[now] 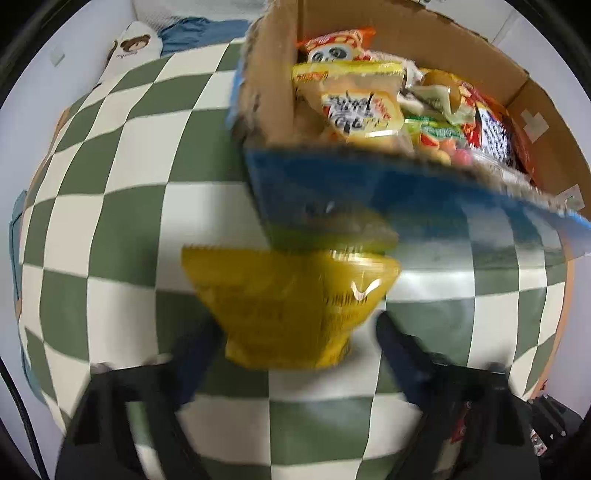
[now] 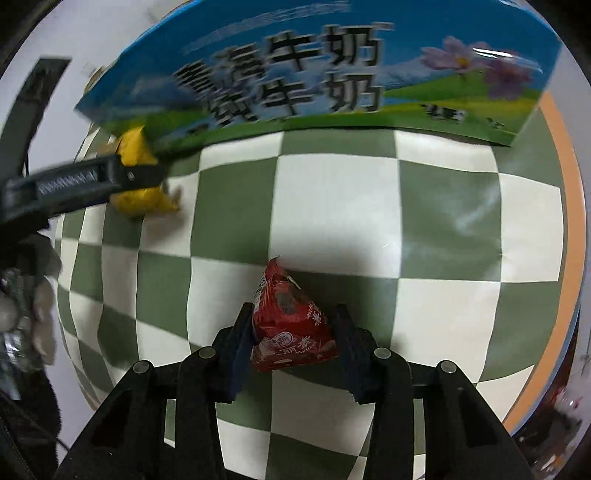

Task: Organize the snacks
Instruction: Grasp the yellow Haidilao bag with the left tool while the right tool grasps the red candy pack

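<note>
My left gripper (image 1: 295, 325) has a yellow snack packet (image 1: 291, 306) between its fingers, just in front of the blue cardboard box (image 1: 369, 192) that holds several snack packets (image 1: 360, 110). The view is blurred and the fingers look spread wider than the packet. In the right wrist view the left gripper (image 2: 85, 181) and the yellow packet (image 2: 142, 177) sit by the box's printed side (image 2: 314, 74). My right gripper (image 2: 293, 328) is closed on a red snack packet (image 2: 291, 325) resting on the checked cloth (image 2: 332, 206).
A green-and-white checked cloth (image 1: 110, 240) covers the table. A bear-print pillow (image 1: 133, 44) and blue fabric (image 1: 199, 33) lie beyond the far left edge. An orange table rim (image 2: 565, 184) shows at the right.
</note>
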